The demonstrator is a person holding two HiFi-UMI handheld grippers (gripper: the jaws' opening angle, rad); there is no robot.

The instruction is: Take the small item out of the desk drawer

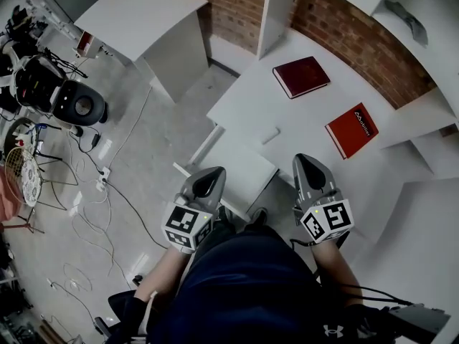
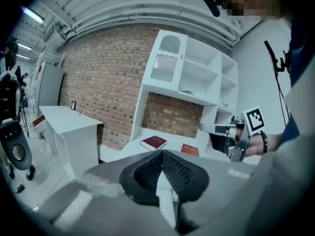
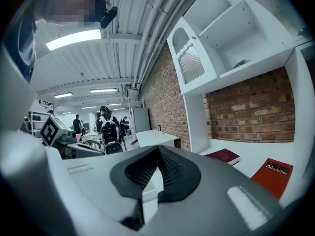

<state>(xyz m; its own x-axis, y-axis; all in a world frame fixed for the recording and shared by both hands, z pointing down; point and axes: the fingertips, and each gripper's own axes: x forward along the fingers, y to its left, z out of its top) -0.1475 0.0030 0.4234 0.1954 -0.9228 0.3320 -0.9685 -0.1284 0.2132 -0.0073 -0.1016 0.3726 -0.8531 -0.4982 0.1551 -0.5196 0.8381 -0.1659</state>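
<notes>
The white desk (image 1: 247, 106) holds a dark red book (image 1: 301, 76), a bright red book (image 1: 352, 130) and a small flat white piece (image 1: 270, 135). Below its front edge a white panel (image 1: 237, 167) juts out; I cannot tell whether it is the drawer, and no inside shows. My left gripper (image 1: 208, 185) hangs shut over that panel's near edge with nothing between its jaws. My right gripper (image 1: 308, 165) is also shut and empty, above the desk's front edge. In the left gripper view the jaws (image 2: 161, 154) meet, and the right gripper (image 2: 221, 128) shows at the right.
A second white table (image 1: 143, 20) stands at the back left. A black speaker (image 1: 79, 104) and loose cables (image 1: 100, 192) lie on the floor to the left. White shelving (image 1: 423, 106) rises behind and to the right of the desk. People stand far off (image 3: 106, 119).
</notes>
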